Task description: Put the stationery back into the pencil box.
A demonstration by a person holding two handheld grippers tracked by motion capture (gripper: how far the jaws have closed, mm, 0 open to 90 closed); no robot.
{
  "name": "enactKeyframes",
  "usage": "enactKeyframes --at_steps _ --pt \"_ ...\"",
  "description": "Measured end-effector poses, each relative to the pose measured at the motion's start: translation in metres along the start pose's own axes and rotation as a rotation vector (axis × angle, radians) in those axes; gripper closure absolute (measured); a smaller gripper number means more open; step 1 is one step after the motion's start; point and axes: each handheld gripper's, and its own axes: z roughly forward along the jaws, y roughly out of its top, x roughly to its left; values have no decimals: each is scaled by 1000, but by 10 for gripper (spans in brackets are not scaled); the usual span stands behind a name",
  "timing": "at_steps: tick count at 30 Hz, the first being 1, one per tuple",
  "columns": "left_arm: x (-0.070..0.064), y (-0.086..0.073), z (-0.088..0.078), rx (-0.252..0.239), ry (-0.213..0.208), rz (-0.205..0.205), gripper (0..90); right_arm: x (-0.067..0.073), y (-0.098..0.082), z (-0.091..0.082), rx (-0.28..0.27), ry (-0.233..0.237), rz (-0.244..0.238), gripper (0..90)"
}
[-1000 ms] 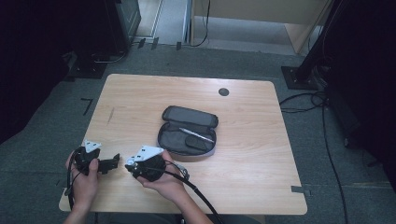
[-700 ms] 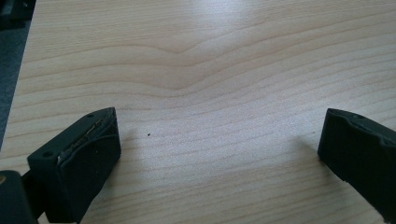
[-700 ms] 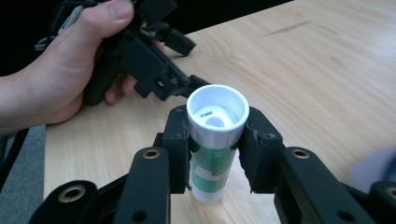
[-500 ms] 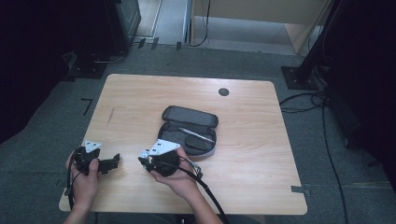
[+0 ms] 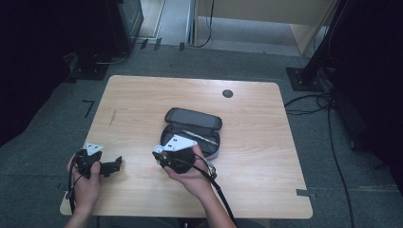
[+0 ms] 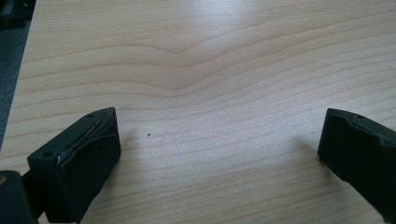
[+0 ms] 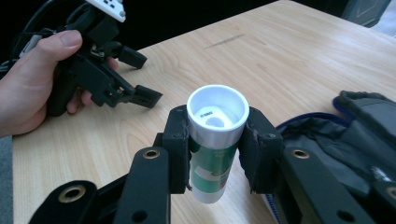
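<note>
The right gripper [image 7: 217, 154] has its two black jaws pressed in on a small white-and-green tube [image 7: 214, 149], one pad on each side of its body, just under the broad white cap. In the right gripper view the tube's long axis runs crosswise to the jaws, cap end turned up toward the camera and the other end pointing down at the wooden table [image 7: 289, 51]; the green-printed body shows between the pads. In the high view that right gripper [image 5: 175, 153] sits at the near edge of the open black case [image 5: 192, 118], whose lid stands up on the far side and whose tray holds a slim pen-like object [image 5: 202, 137]; the tube itself is too small to make out from up there. In the right gripper view the case's dark fabric wall [image 7: 327, 140] lies just to the right of the clamped tube. Over on the near left, the left gripper [image 5: 110, 165] rests low near the table's corner in the person's left hand [image 5: 85, 180]. Its own view shows both jaws spread wide, bare wood grain between them and nothing held.
</note>
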Motion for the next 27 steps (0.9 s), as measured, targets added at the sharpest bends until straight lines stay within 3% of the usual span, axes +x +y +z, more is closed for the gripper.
enactKeyframes --at_steps 18,27 --pt "0 0 0 1 0 0 0 -24 10 -19 -39 -66 43 664" --pt "0 0 0 0 0 -1 0 -37 13 -13 -44 -117 59 664"
